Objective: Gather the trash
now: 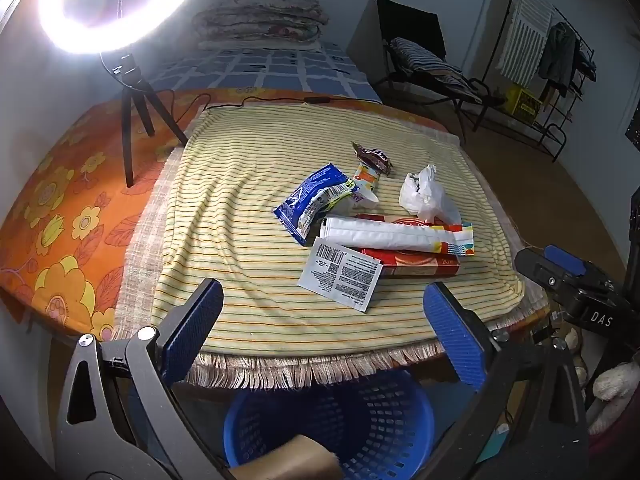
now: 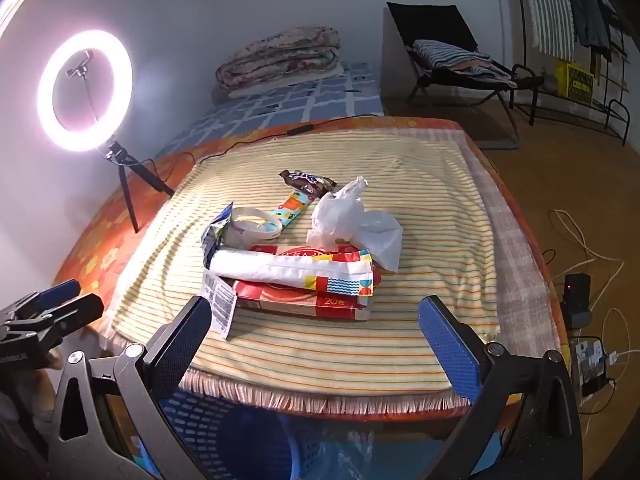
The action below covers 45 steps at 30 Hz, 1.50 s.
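A pile of trash is seen on a striped cloth [image 1: 240,184] over a table: a red carton [image 2: 304,300], a rolled white pouch [image 2: 288,268] laid across it, a barcoded sachet [image 1: 340,276], a blue wrapper [image 1: 308,200] and a crumpled white plastic bag [image 2: 352,220]. Both the left gripper [image 1: 324,312] and the right gripper [image 2: 312,328] are held wide apart and empty, short of the table's near edge. A blue basket [image 1: 360,420] is placed below. Collection appears not yet begun; the nearest sachet is probably reached for first.
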Tool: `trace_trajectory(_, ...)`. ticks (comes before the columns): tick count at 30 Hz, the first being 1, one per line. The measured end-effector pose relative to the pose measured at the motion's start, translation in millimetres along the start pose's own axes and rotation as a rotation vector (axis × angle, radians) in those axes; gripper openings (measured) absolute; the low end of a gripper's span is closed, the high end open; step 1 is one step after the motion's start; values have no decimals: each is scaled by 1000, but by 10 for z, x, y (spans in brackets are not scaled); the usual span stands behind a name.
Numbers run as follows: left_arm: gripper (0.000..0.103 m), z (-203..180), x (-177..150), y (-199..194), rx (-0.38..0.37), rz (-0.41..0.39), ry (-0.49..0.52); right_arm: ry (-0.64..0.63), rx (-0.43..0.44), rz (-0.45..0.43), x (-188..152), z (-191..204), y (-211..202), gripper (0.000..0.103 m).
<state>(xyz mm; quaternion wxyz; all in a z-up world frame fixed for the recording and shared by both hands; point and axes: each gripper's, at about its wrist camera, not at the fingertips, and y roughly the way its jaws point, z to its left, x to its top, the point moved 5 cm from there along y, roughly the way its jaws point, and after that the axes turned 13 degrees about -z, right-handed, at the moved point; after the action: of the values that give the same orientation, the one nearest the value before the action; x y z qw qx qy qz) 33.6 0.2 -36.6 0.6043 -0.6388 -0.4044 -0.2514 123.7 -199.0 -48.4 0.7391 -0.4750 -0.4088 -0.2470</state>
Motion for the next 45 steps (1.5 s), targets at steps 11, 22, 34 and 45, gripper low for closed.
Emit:
trace_trajectory(11,102,30,-25,16,-3,13,-17,3,4,-7,39,24,-24,102)
trace_trajectory(22,102,37,-51,55,-1,16,-16,3,6,-8,24,15,-43,102)
trace_trajectory(34,102,44,-51,58,-1,19,-16,2,8,-7,16,12,-46,102)
trace_trajectory(45,102,43,-52,59,0,21,-16,-2,10,-2,-8,21,-52,102)
